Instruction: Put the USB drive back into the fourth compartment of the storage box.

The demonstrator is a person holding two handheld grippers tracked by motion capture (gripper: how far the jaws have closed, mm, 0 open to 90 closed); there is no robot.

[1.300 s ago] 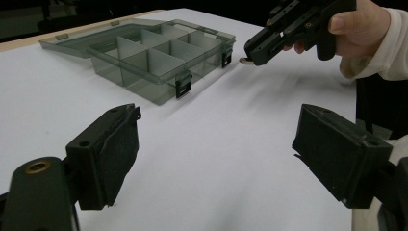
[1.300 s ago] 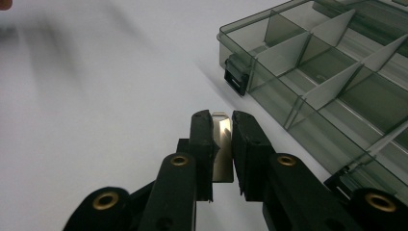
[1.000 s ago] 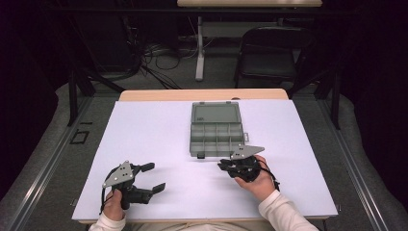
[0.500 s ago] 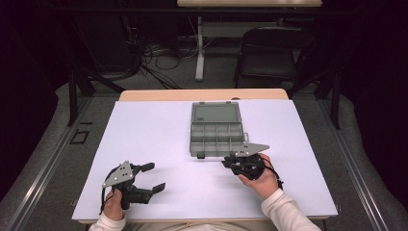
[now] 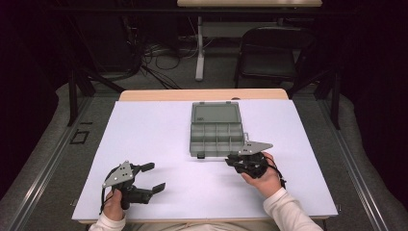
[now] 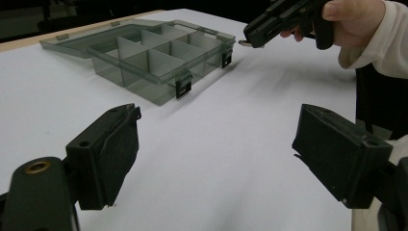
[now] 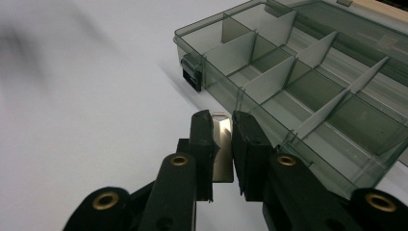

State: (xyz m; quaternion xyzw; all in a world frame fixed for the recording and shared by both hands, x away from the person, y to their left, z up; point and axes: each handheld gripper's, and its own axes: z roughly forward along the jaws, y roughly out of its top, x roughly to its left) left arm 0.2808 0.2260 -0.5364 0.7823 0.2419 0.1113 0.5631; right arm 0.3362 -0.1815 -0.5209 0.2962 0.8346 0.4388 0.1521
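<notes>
Right gripper has crept forward and leftward over the last second, from just off the box's near right corner to the near wall of the box; left gripper has not shifted. Right jaws are clenched on a small flat metal plate, shiny, held upright between the pads, its top edge peeking above the jaw tips in the right gripper view. Left gripper view shows the same piece as a pale sliver at the tip of the right gripper, close to the box's corner latch but apart from it. Box is grey translucent plastic, lid folded open and lying flat away from the person, dividers forming two rows of compartments; every compartment I can see looks empty. Left gripper rests low on the white table, jaws spread wide with nothing between them, well apart from the box. Judgement: pickup done, carry nearly done; the plate is at the rim, not yet over a compartment. Remaining: lift it past the front wall, lower it into a compartment, let go. Which compartment is intended, cannot tell.
</notes>
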